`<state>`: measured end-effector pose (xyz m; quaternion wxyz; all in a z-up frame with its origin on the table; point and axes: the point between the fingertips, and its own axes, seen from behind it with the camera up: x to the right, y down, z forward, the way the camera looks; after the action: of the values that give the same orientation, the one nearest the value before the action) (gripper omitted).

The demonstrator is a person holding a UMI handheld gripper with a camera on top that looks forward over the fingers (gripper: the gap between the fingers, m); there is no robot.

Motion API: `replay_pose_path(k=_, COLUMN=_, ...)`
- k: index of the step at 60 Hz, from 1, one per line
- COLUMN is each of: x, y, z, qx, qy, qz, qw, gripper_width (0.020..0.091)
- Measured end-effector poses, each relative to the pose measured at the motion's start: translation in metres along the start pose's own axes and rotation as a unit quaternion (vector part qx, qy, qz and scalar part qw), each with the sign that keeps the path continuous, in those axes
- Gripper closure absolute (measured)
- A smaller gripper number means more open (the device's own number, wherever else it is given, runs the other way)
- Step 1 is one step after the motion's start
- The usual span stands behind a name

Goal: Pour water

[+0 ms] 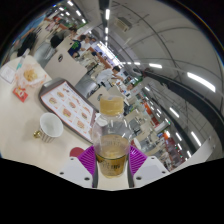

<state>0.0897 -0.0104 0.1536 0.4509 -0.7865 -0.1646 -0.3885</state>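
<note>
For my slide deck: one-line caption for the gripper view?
Gripper holds a bottle tilted above the table, cup nearby.

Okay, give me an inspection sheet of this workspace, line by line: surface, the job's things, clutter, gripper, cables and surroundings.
Surface: pale table, tilted in this view.
Job's things: bottle with amber liquid, held between the fingers; white cup on the table beside it.
Clutter: tray with printed sheet beyond the cup; plate of food further off.
Gripper: gripper shut on the bottle, purple pads pressing both sides.
Cables: nothing seen.
Surroundings: large hall, strip ceiling lights, more tables and people far off.
</note>
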Motion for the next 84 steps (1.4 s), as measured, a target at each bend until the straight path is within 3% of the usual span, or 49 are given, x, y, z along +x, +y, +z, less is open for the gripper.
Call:
replay_pose_path(k=8, x=0.006, y=-0.016, z=0.038, qx=0.005, qy=0.049, qz=-0.187, qw=0.981, gripper_width=0.0707)
replay_pose_path(k=21, x=-0.018, y=-0.066, z=0.059, qx=0.076, qy=0.129, qz=-0.465, qw=0.872, gripper_width=0.0708)
replay_pose_path(k=34, x=-0.051, y=-0.069, z=0.071, qx=0.105, qy=0.111, qz=-0.563, qw=0.813, gripper_width=0.071)
replay_pose_path(k=43, x=-0.046, y=-0.069, z=0.066, qx=0.123, qy=0.073, qz=-0.488, qw=0.861, gripper_width=0.0709)
replay_pose_path(k=52, x=-0.033, y=-0.069, z=0.063, qx=0.127, qy=-0.014, qz=-0.273, qw=0.953, gripper_width=0.071)
replay_pose_path(k=61, x=-0.017, y=-0.072, z=0.054, qx=0.153, qy=-0.101, qz=-0.05, qw=0.982, gripper_width=0.0707)
replay_pose_path(k=75, x=-0.049, y=-0.032, z=0.067, qx=0.098, qy=-0.243, qz=0.22, qw=0.94, gripper_width=0.0707)
replay_pose_path(k=84, x=-0.081, y=-0.001, z=0.084, qx=0.068, qy=-0.283, qz=0.26, qw=0.921, gripper_width=0.0706)
